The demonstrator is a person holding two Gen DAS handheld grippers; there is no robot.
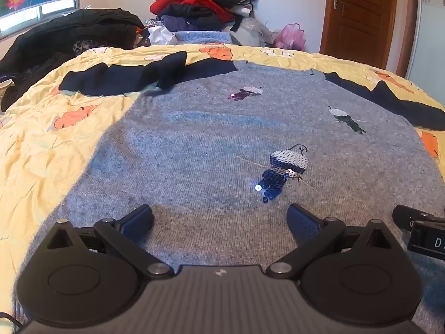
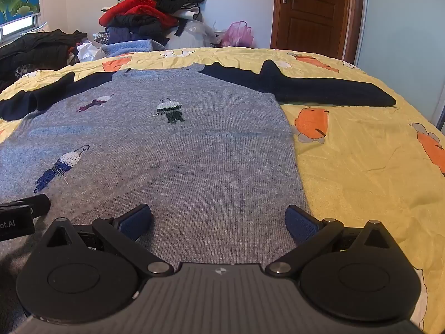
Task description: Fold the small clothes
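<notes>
A small grey knit sweater (image 1: 200,144) (image 2: 178,156) with dark navy sleeves and sequin bird patches lies flat, front up, on the bed. Its left sleeve (image 1: 125,79) is bunched; its right sleeve (image 2: 319,89) stretches out straight. My left gripper (image 1: 219,220) hovers open over the sweater's lower left part, nothing between its blue pads (image 1: 137,222). My right gripper (image 2: 219,220) hovers open over the lower right part, near the side seam, also empty. Each gripper's tip shows at the edge of the other's view.
A yellow bedsheet (image 2: 375,167) with orange prints covers the bed. Dark clothes (image 1: 72,36) lie at the far left. A pile of red and black garments (image 2: 150,11) and a pink bag (image 2: 239,34) stand behind the bed. A wooden door (image 2: 311,8) is at the back right.
</notes>
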